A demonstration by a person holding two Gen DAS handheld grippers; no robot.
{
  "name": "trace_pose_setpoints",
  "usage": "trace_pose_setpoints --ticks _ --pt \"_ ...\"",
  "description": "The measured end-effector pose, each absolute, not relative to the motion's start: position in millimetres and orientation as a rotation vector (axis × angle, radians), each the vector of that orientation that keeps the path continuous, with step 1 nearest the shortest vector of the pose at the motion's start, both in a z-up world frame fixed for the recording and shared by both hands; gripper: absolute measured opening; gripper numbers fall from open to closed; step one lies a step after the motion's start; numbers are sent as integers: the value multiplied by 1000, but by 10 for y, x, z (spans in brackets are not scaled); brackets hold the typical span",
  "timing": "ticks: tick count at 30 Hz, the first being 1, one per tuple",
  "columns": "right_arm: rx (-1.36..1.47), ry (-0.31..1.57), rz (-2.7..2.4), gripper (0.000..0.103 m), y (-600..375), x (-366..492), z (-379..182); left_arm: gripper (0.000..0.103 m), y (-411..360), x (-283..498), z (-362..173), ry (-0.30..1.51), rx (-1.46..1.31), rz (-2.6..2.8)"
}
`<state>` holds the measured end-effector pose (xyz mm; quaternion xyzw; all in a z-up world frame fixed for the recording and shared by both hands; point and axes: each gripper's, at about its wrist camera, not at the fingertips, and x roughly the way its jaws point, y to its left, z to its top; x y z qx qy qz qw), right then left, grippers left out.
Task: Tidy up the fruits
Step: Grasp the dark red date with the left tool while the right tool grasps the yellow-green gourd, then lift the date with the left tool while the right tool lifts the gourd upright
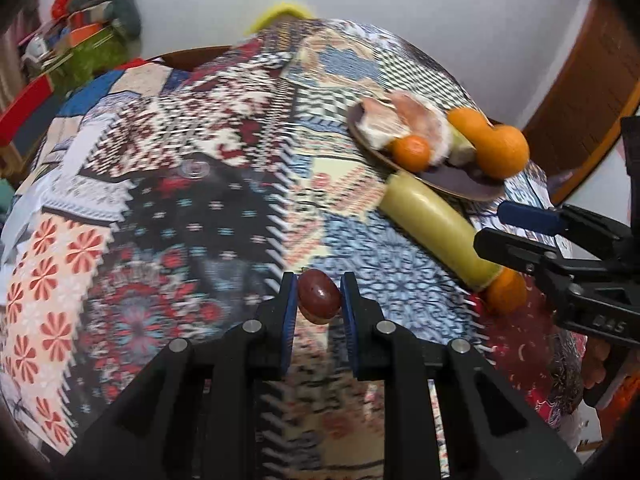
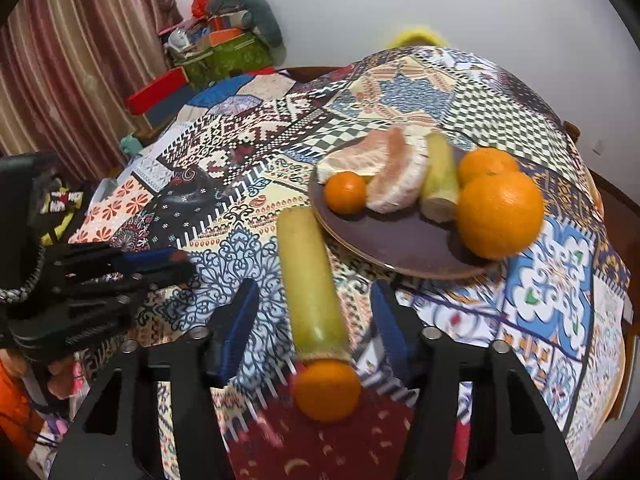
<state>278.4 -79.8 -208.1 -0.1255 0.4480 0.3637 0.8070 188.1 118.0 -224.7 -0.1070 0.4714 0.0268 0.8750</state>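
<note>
My left gripper is shut on a red grape and holds it above the patterned tablecloth. My right gripper is open, its fingers on either side of a long yellow-green stalk piece lying on the cloth; a small orange lies at the stalk's near end. A brown plate beyond holds a small mandarin, pomelo pieces, a short green stalk piece and two oranges. The plate also shows in the left wrist view, as does the right gripper.
The patterned tablecloth covers a round table. Boxes and clutter stand beyond its far left edge by a curtain. The left gripper shows at the left of the right wrist view. A wall lies behind.
</note>
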Motion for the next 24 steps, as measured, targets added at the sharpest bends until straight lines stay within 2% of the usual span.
trace_pose_setpoints --ticks 7,20,24 --pt "-371 1002 788 39 -578 2845 -2250 21 1312 1811 -2215 962 -244 69" --pt "-421 1040 778 38 -443 2885 -2383 21 1299 1811 -2239 958 -272 49" --pt "-416 1030 776 33 -441 2873 -2358 21 1274 1814 -2232 956 -276 44"
